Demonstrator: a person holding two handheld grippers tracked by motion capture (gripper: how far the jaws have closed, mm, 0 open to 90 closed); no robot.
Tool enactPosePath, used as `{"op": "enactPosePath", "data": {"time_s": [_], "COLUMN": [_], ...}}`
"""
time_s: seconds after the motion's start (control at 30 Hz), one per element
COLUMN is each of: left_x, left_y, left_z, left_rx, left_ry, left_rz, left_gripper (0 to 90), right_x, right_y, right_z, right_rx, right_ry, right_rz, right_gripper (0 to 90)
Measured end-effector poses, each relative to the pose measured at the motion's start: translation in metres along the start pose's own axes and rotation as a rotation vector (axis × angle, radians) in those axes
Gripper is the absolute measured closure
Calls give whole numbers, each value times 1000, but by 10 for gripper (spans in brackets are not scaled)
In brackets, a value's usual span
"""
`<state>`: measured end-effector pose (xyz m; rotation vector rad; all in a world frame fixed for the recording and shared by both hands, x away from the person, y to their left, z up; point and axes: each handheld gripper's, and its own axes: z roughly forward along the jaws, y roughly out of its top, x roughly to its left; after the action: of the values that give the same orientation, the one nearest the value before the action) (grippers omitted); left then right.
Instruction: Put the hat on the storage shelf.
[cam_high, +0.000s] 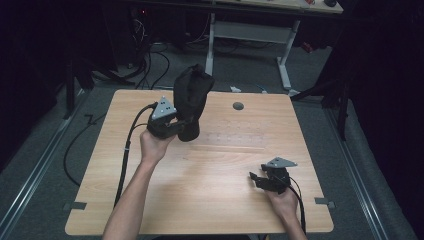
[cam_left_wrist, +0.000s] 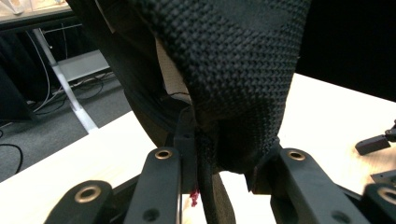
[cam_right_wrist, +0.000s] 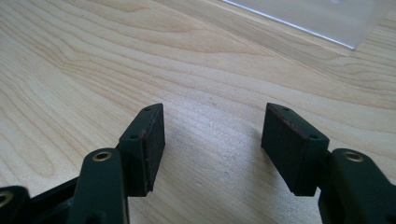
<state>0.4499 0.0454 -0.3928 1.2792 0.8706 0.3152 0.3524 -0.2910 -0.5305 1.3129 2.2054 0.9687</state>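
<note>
left hand-held gripper (cam_high: 176, 125) clamped on the lower edge of a black knitted fabric piece (cam_high: 192, 95), held up above the bench (cam_high: 210, 200), far left part. right hand-held gripper (cam_high: 256, 178) low over near right bench, jaws wide apart, nothing between the pads (cam_right_wrist: 148, 145).

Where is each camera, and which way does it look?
High view: above the table, looking down; forearms, left gripper, right gripper.
Left gripper view: rides the left gripper, jaws shut on the black knit cloth.
Right gripper view: faces bare wood between open jaws.
Shared: high and left views both show the cloth.
</note>
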Motion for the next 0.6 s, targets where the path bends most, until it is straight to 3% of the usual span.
{"op": "enactPosePath", "data": {"time_s": [0.27, 0.33, 0.6], "left_x": [4, 5, 12], "left_y": [-4, -6, -13], "left_z": [6, 6, 6], "left_rx": [-18, -16, -19], "left_ry": [-6, -3, -6], "left_rz": [9, 30, 22], "left_gripper": [709, 709, 707], "right_x": [-2, -2, -4], "right_y": [0, 0, -1], "right_z": [-1, -1, -1], "right_rx": [-3, -3, -7], "right_ry": [14, 17, 24], "right_rz": [16, 23, 28], "right_gripper": [397, 398, 399]}}
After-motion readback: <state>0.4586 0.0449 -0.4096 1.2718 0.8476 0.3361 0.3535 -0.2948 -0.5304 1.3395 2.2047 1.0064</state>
